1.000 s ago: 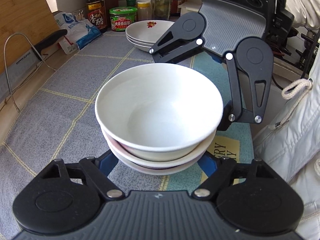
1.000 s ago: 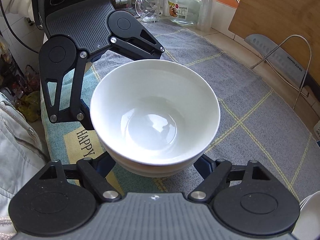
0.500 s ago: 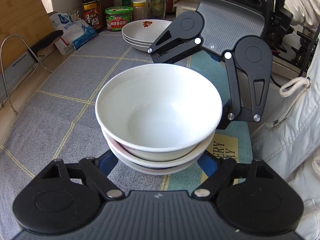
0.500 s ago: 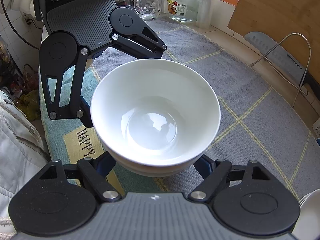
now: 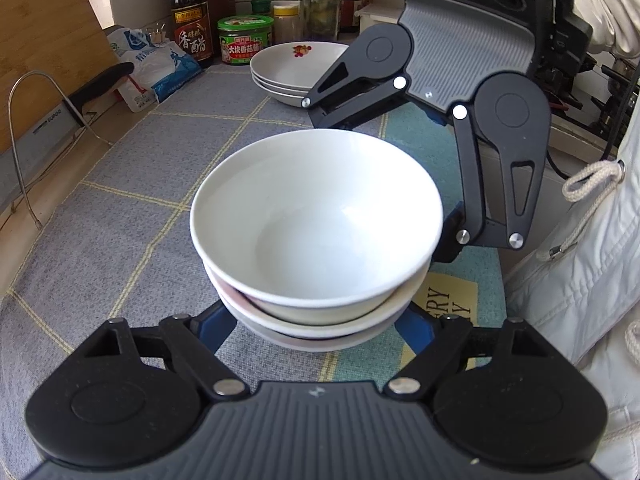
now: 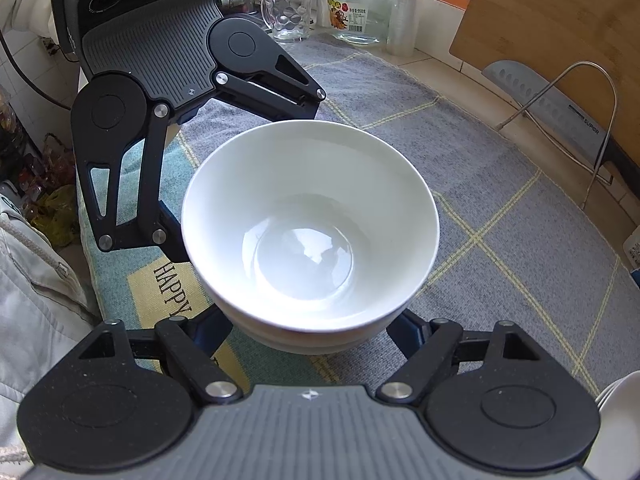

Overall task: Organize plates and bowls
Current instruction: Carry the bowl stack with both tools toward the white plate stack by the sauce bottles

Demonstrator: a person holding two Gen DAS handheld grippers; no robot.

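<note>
A stack of three nested white bowls (image 5: pixel 316 216) stands in the middle of the grey checked cloth (image 5: pixel 132 184). My left gripper (image 5: pixel 316 332) comes at it from the near side, its blue fingers (image 5: pixel 214 326) against the bottom bowl. My right gripper (image 6: pixel 312 336) faces it from the opposite side. Its jaws are closing with the same stack of bowls (image 6: pixel 310 224) between them, and its blue fingers (image 6: pixel 404 330) meet the lowest bowl. The rims hide all the fingertips. A stack of shallow white plates (image 5: pixel 296 66) with a flower print sits at the back.
Sauce bottles (image 5: pixel 190 20), a green-lidded jar (image 5: pixel 245 40) and a salt bag (image 5: pixel 156 66) line the far edge. A cleaver in a wire rack (image 6: pixel 560 112) leans by a wooden board (image 6: pixel 552 20). Beyond are a glass mug (image 6: pixel 286 14) and a jar (image 6: pixel 360 8). A person's white jacket (image 5: pixel 580 288) borders the counter.
</note>
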